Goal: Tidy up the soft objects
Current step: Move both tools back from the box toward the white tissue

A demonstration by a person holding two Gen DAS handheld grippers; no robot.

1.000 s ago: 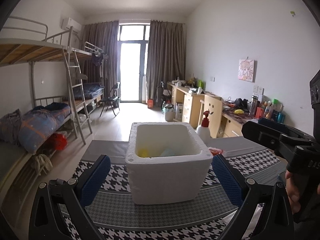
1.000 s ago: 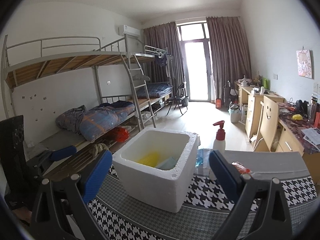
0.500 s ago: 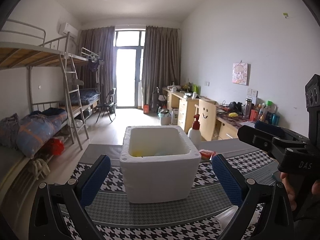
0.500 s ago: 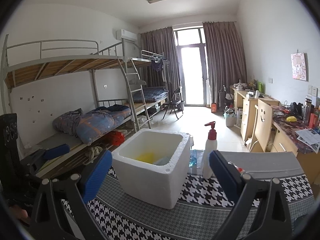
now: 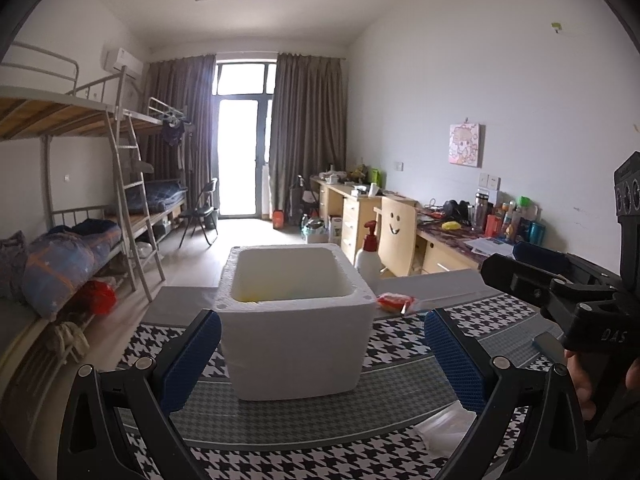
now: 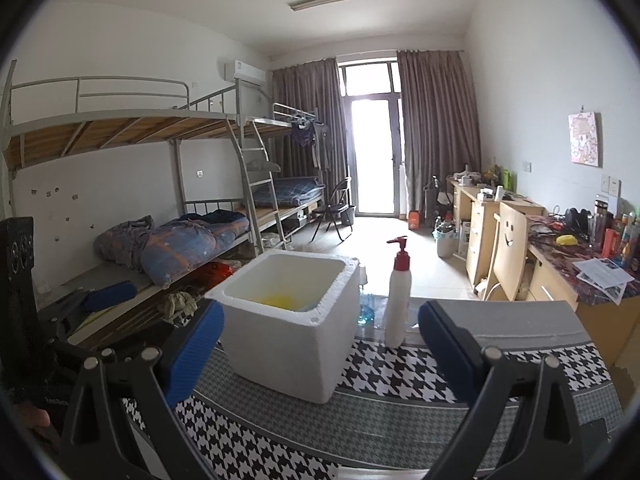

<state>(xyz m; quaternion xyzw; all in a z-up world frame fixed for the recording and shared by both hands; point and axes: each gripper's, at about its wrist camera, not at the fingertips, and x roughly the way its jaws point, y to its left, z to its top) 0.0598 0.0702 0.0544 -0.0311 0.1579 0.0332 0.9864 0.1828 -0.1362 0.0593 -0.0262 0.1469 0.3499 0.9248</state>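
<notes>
My left view alone shows red packet (image 5: 396,301) right of box (image 5: 294,344); left gripper (image 5: 320,354), right gripper (image 6: 318,346) level, both wide, empty.

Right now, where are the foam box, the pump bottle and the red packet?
foam box (image 5: 296,344): left wrist view, on its front wall.
pump bottle (image 6: 398,304): right wrist view, on its white body.
red packet (image 5: 394,302): left wrist view, on its top face.
</notes>
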